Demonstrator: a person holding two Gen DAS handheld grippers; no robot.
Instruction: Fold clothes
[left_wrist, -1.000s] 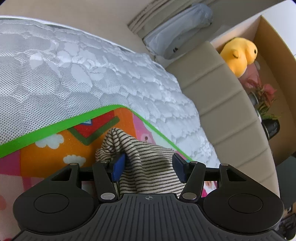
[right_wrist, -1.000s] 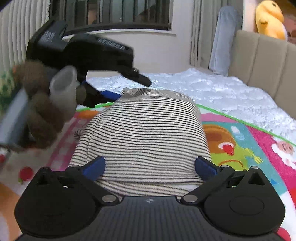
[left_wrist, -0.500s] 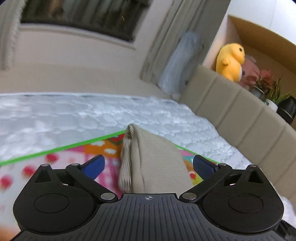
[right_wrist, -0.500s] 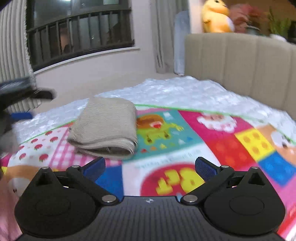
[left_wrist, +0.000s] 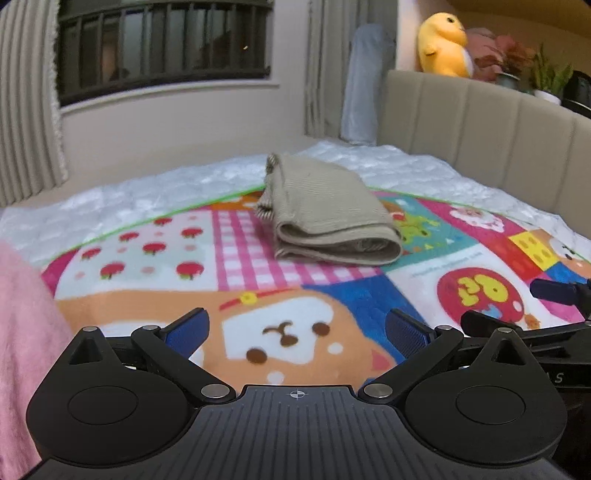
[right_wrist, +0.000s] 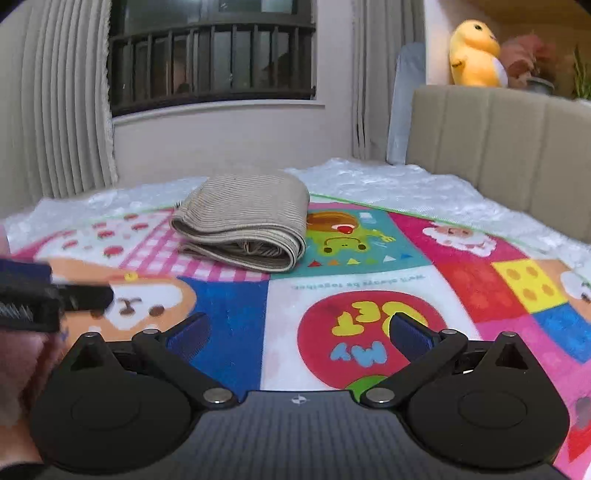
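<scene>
While striped garment (left_wrist: 332, 218) lies folded in tidy bundle at far edge of play mat (left_wrist: 258, 302), fold looks done. Left gripper (left_wrist: 295, 332) and right gripper (right_wrist: 299, 332) wide, empty, well short of it. Pink cloth (left_wrist: 22, 332) at left possibly next.

A: Where do the two views sit?
B: Both low over the mat's (left_wrist: 258, 236) near edge, side by side, facing the far window (right_wrist: 210, 55).
A: What's shared?
B: The folded garment (left_wrist: 332, 218), headboard (right_wrist: 498, 155), mat.
</scene>
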